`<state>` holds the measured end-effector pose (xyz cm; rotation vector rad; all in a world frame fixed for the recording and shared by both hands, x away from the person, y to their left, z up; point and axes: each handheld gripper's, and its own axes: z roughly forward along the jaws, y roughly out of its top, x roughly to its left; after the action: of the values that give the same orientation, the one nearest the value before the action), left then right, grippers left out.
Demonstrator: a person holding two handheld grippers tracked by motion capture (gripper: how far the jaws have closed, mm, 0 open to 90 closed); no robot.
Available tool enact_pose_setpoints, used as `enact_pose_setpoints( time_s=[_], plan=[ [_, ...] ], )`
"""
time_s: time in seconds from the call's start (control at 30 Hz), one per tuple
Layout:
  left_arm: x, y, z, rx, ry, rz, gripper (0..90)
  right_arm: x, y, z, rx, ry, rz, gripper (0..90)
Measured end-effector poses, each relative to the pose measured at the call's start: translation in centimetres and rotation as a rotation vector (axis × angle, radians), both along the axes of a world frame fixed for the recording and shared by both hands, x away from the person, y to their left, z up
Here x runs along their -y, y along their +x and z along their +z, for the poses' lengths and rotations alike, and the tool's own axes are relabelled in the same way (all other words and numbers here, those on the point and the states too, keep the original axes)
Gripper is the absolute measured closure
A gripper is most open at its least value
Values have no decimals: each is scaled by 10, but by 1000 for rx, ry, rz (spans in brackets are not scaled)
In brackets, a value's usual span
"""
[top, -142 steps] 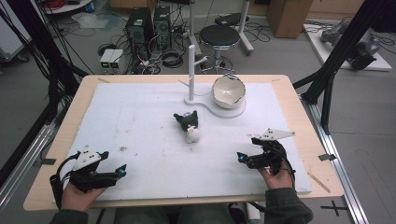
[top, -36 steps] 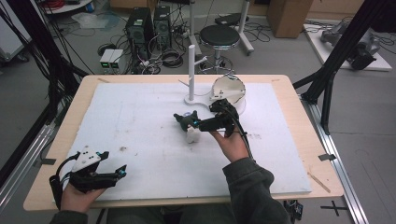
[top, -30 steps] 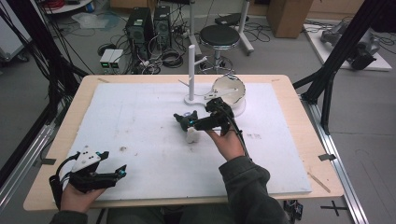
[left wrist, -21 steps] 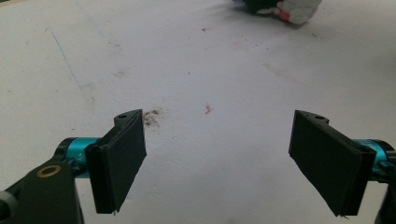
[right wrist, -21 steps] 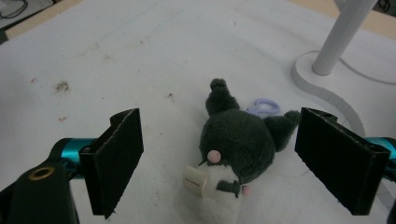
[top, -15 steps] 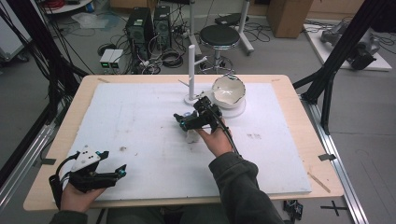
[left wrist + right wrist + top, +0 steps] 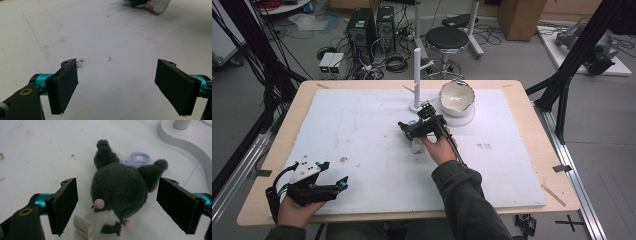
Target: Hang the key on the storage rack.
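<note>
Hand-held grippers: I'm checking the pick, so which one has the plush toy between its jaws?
The right hand-held gripper, straddling the dark grey and white plush toy.

**Even indoor light, soft shadows, mild blur up close**

The high view is evenly lit from overhead, with no glare on the white surface [image 7: 362, 130]; shadows under the arm and the right tool [image 7: 419, 129] are faint and short. The floor beyond looks dimmer, and detail is slightly soft throughout. In the left tool view the surface is bright, almost washed out, and the plush toy [image 7: 150, 3] at the top edge is blurred. In the right tool view the toy's dark fur is soft-focused, with a pale shadow beneath it.
</note>
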<state>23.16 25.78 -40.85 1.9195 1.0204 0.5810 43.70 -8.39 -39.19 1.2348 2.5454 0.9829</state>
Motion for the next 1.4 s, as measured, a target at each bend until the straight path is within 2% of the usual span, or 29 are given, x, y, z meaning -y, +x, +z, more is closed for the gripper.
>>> enact_pose_setpoints(
  time_s=[0.13,0.2,0.3,0.33,0.4,0.9,1.4],
  plan=[
    [0,0,0,0,-1,1,190,0,2,-4,-25,-5,-8,213],
    [0,0,0,-1,-1,1,190,-3,4,-8,-48,-28,-18,241],
    [0,0,0,-1,1,0,190,-4,6,-12,-49,-47,-8,254],
    [0,0,0,-1,1,0,190,-4,6,-13,-63,-51,-11,268],
    [0,0,0,-1,0,-1,190,-4,8,-16,-90,-24,-19,297],
    [1,0,0,0,2,-1,192,-1,10,-16,-101,-7,-5,394],
    [0,0,0,3,-1,2,191,1,8,-11,-71,-9,70,419]
  ],
)
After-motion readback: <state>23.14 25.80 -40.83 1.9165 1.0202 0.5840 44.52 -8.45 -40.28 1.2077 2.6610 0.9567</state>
